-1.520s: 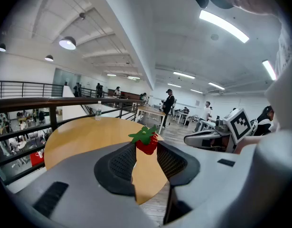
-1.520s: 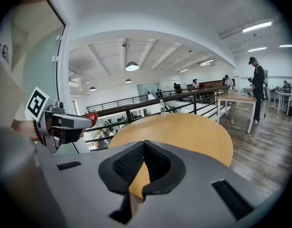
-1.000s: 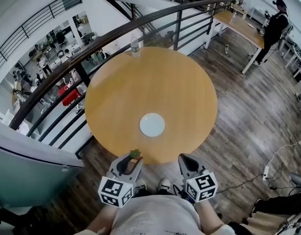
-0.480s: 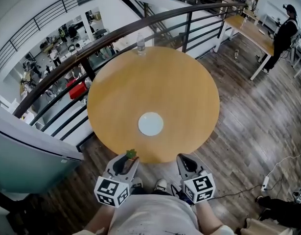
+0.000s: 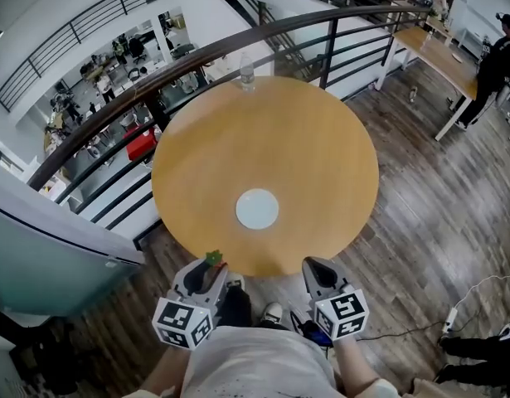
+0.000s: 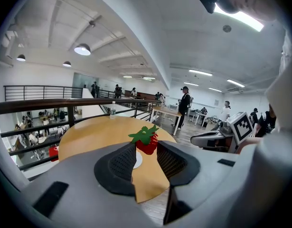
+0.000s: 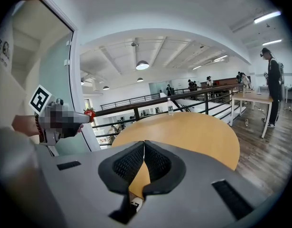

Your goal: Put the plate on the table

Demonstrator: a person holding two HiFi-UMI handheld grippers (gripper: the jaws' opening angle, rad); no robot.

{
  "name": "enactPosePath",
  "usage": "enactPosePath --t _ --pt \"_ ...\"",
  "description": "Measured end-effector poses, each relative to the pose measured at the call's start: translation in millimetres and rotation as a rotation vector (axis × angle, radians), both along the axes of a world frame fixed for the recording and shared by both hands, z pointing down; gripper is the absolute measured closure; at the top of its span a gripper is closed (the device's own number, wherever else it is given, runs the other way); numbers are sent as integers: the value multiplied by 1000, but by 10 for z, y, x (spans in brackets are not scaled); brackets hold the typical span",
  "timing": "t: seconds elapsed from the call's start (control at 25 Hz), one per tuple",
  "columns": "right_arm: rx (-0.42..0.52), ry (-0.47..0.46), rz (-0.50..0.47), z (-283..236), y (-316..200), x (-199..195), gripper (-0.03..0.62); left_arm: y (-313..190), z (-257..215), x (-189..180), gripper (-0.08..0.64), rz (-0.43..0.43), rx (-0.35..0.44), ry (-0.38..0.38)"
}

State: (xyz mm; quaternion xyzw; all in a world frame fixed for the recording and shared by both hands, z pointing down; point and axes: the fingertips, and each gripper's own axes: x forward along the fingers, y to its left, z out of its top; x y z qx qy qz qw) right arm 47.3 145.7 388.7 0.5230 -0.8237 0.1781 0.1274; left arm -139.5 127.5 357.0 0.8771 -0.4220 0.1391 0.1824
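Note:
A white plate (image 5: 257, 209) lies flat on the round wooden table (image 5: 304, 148), toward its near side. My left gripper (image 5: 211, 262) hovers just off the table's near edge, shut on a red toy strawberry (image 6: 147, 142) with green leaves, held at the jaw tips. The plate (image 6: 137, 159) shows partly between those jaws, farther off. My right gripper (image 5: 313, 266) hangs beside the left one, also off the near edge, its jaws shut with nothing between them (image 7: 144, 144). Neither gripper touches the plate.
A clear water bottle (image 5: 247, 73) stands at the table's far edge next to a dark railing (image 5: 196, 56) over a lower floor. A long desk (image 5: 441, 52) and a standing person (image 5: 497, 65) are at the far right. Cables lie on the wooden floor (image 5: 454, 305).
The head view has swung slightly, so the table sits a little more to the right. Both grippers keep their places at the near edge, and the strawberry stays held.

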Motion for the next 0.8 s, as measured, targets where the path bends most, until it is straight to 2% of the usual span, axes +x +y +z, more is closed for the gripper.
enactPosePath --t 0.24,0.56,0.8 --pt "-1 2 8 17 -164 -19 567 -186 47 44 410 23 1 8" --pt "-19 21 77 46 -651 -32 567 -802 99 63 410 101 11 18" --pt "-16 22 144 40 -1068 -214 568 -1254 163 -92 410 174 9 23"
